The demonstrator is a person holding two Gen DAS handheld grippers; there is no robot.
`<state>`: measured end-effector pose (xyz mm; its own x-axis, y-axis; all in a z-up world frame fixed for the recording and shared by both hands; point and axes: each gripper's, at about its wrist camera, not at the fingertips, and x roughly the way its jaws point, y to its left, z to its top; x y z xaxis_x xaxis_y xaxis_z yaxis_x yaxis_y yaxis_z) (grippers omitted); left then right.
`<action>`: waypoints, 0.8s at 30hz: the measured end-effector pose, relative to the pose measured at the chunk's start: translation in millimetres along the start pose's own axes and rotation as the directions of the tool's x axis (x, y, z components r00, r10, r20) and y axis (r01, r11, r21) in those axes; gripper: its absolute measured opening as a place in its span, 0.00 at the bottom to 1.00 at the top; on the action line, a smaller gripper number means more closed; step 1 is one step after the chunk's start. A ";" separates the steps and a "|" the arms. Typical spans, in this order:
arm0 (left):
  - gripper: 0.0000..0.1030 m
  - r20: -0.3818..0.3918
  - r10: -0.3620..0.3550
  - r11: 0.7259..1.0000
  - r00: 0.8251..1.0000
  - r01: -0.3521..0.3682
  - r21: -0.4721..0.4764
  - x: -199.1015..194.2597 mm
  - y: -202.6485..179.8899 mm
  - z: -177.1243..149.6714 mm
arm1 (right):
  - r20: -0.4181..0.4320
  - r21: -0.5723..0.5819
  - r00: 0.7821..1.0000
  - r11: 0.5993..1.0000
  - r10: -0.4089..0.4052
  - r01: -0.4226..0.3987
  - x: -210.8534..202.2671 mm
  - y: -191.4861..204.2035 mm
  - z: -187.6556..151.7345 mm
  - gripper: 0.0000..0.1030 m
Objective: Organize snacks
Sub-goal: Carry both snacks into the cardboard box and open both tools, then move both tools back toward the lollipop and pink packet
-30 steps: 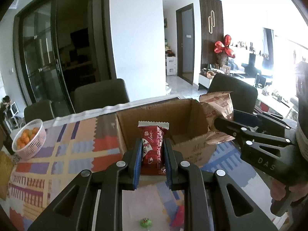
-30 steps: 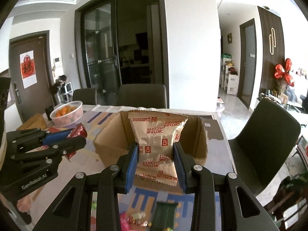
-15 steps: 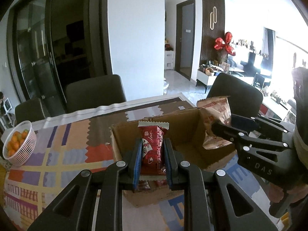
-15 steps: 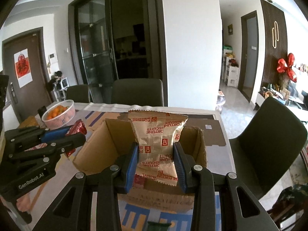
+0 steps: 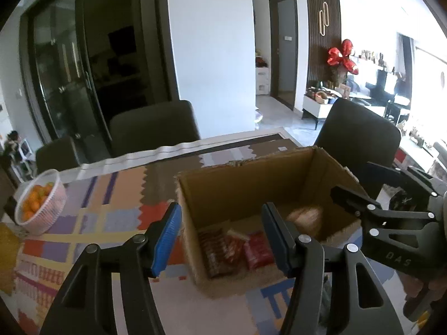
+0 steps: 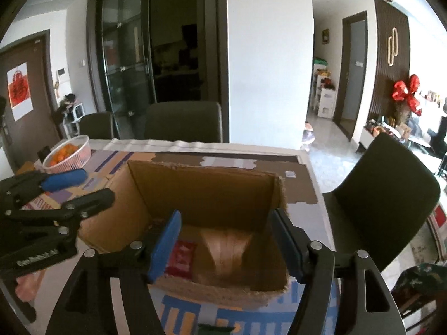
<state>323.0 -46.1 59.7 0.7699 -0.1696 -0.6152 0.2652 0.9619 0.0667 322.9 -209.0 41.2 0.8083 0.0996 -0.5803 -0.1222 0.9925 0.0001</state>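
An open cardboard box (image 5: 251, 178) stands on the table; it also shows in the right wrist view (image 6: 206, 187). Red snack packets (image 5: 258, 248) lie on its floor, and a tan biscuit packet (image 5: 304, 217) lies blurred beside them. In the right wrist view the tan packet (image 6: 226, 251) and a red packet (image 6: 181, 256) lie in the box. My left gripper (image 5: 220, 237) is open and empty above the box's near left corner. My right gripper (image 6: 226, 245) is open and empty above the box's near wall.
A white basket of oranges (image 5: 39, 203) stands at the table's left; it also shows in the right wrist view (image 6: 67, 153). A patterned cloth (image 5: 106, 209) covers the table. Dark chairs (image 5: 153, 128) stand behind and to the right (image 6: 382, 195).
Both grippers moved forward over the box and opened. The red packet dropped from the left gripper and the tan biscuit packet from the right; both now lie in the box.
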 end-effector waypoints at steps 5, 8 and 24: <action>0.60 0.032 0.008 0.999 0.999 -0.009 0.032 -29.5 -4.1 -13.3 | 0.030 -0.013 0.999 1.000 0.027 -0.026 -28.5 8.5 -10.3 0.66; 0.62 0.047 -0.001 0.999 0.999 -0.001 0.039 -47.7 -3.4 -21.6 | 0.041 -0.019 0.998 0.998 0.054 -0.054 -42.0 14.9 -14.7 0.66; 0.63 0.014 -0.014 1.000 1.000 0.014 0.022 -92.4 7.9 -85.9 | 0.009 -0.100 0.992 0.987 0.127 -0.126 -83.7 64.7 -61.2 0.66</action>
<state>204.1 -4.4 49.6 0.7743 -0.1862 -0.6049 0.2884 0.9545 0.0754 212.1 -157.5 40.0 0.7912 0.2256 -0.5684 -0.2800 0.9600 -0.0088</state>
